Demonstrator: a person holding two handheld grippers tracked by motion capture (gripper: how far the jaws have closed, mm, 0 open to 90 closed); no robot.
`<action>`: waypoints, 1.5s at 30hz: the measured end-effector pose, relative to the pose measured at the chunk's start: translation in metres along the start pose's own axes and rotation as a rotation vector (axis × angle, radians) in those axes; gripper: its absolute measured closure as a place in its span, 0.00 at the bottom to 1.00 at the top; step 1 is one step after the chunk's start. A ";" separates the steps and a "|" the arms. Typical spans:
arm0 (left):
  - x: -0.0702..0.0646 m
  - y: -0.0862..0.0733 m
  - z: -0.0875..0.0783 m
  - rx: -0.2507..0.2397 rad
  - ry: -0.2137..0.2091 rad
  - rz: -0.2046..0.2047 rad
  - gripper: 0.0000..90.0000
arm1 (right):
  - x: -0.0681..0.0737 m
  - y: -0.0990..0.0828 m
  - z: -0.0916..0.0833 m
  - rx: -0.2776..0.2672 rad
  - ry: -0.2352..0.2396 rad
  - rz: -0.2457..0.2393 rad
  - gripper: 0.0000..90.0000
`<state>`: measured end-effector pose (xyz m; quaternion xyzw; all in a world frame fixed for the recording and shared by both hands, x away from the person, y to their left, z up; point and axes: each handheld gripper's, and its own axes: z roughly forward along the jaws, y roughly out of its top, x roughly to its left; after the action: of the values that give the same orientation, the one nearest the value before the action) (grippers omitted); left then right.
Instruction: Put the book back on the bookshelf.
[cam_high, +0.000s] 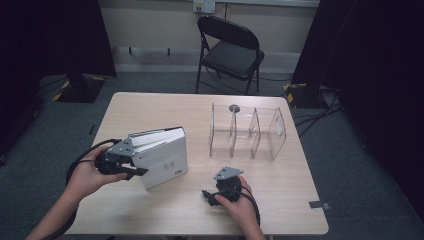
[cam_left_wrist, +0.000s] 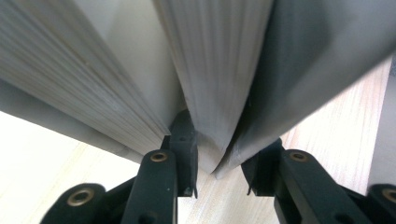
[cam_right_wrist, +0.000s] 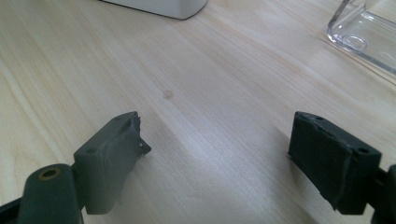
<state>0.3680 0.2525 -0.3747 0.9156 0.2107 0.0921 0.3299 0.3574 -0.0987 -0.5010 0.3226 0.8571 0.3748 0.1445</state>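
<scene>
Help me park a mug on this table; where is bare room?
Bare wood lies along the table's far left, beyond the book, and between the book and the clear divider rack. The near edge is crowded by the left gripper and right gripper.

A thick white book (cam_high: 162, 155) sits left of the middle of the high view, on the light wooden table (cam_high: 165, 107), tilted up on one edge with its cover facing the lower right and its pale page block showing along the top. Its near corner is pinched by the left gripper (cam_high: 134, 165); in the left gripper view the pages (cam_left_wrist: 219, 70) fan apart in wedges across the top of the frame, one bundle running down between the two black jaws, the grey cover (cam_left_wrist: 317, 60) at the right. A clear plastic rack (cam_high: 247, 131) with upright dividers stands right of the middle, apart from the book; one corner of it shows at the upper right of the right gripper view.
</scene>
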 end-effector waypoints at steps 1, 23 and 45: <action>0.000 0.000 0.000 0.003 -0.003 0.009 0.78 | 0.000 0.000 0.000 0.001 -0.004 0.003 0.17; 0.001 -0.007 -0.003 -0.006 0.016 -0.024 0.68 | 0.004 0.022 0.002 0.099 0.127 -0.129 0.19; 0.000 -0.016 -0.005 -0.035 0.026 -0.050 0.60 | 0.003 0.090 -0.003 0.081 0.223 -0.235 0.23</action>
<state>0.3613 0.2668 -0.3808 0.9027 0.2362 0.0994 0.3455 0.3933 -0.0526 -0.4329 0.1821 0.9140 0.3539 0.0783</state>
